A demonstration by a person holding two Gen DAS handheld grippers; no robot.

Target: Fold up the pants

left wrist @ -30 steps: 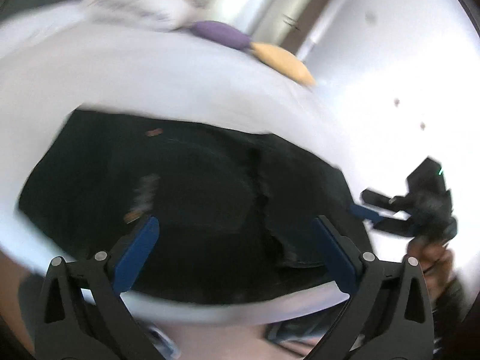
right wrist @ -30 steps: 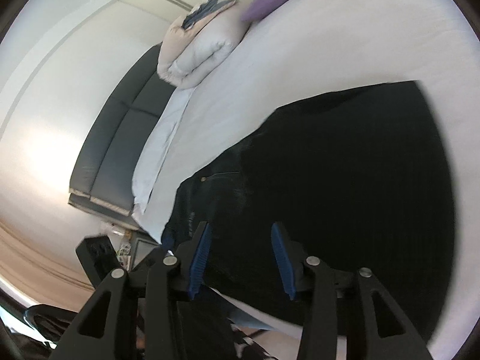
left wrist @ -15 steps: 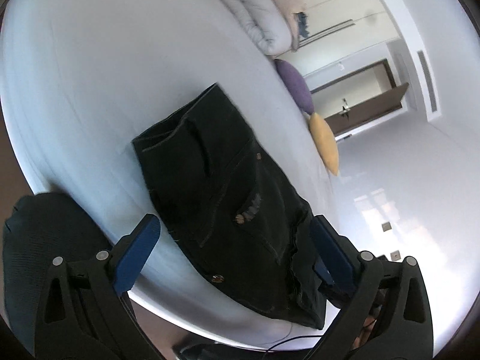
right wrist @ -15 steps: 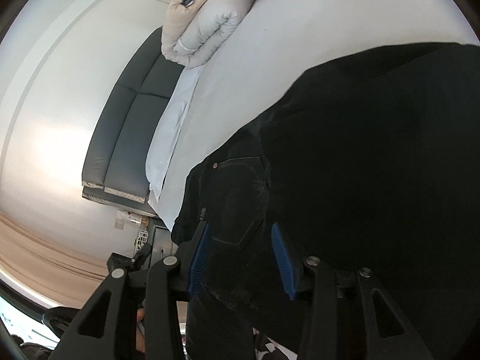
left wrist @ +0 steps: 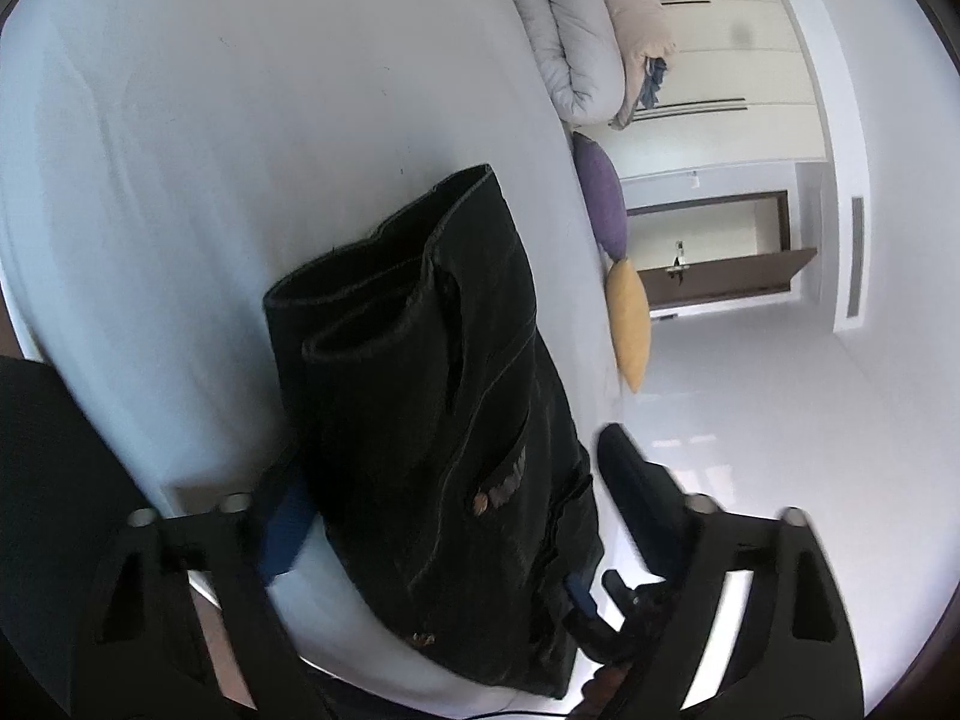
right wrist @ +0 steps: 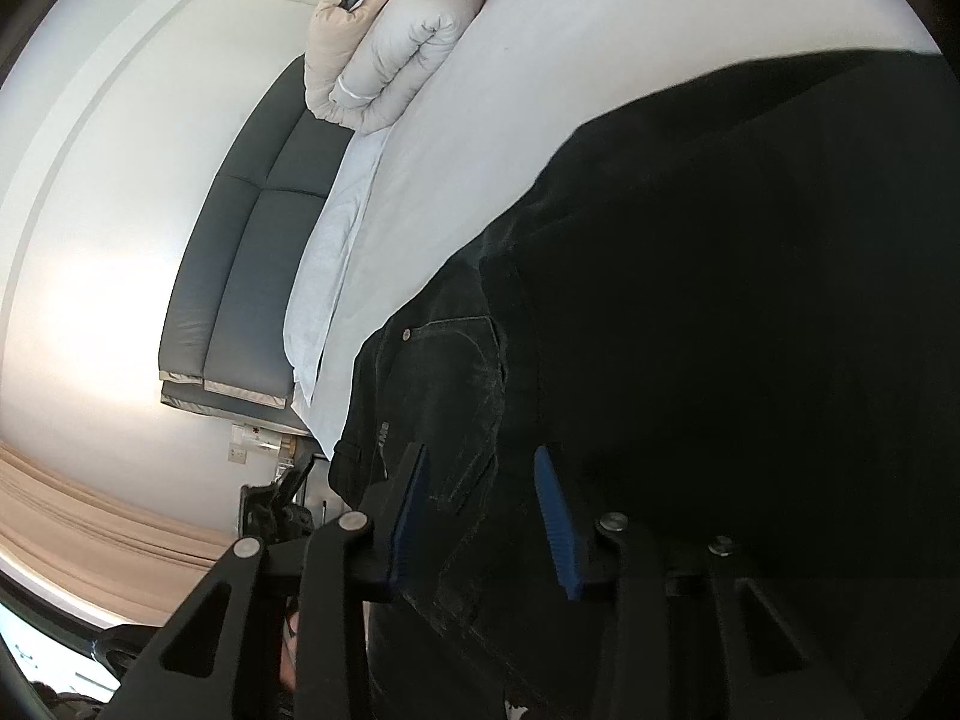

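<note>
Now lying folded on the white bed (left wrist: 252,138): black pants (left wrist: 432,420), set close to the near edge of the mattress, leg hems toward the middle of the bed, waist end reaching the near rim. Wide bare sheet beyond the hems and off to one side, up to a rolled duvet (left wrist: 576,42) at the far end. Along the other long edge of the bed, a purple cushion (left wrist: 600,198) and a yellow cushion (left wrist: 630,324), well apart from the pants; past them, pale open floor.

Left gripper (left wrist: 456,510) spread wide, fingers straddling the waist end of the pants, one blue pad low at the left side of the cloth, the other finger off the right side over the floor; whether either touches the fabric cannot be told.

Right gripper (right wrist: 480,510) parted to a middling gap, close above the dark denim near the pocket with its rivet, nothing pinched between the pads. Beside the bed in the right wrist view, a dark grey sofa (right wrist: 252,252) along the wall.
</note>
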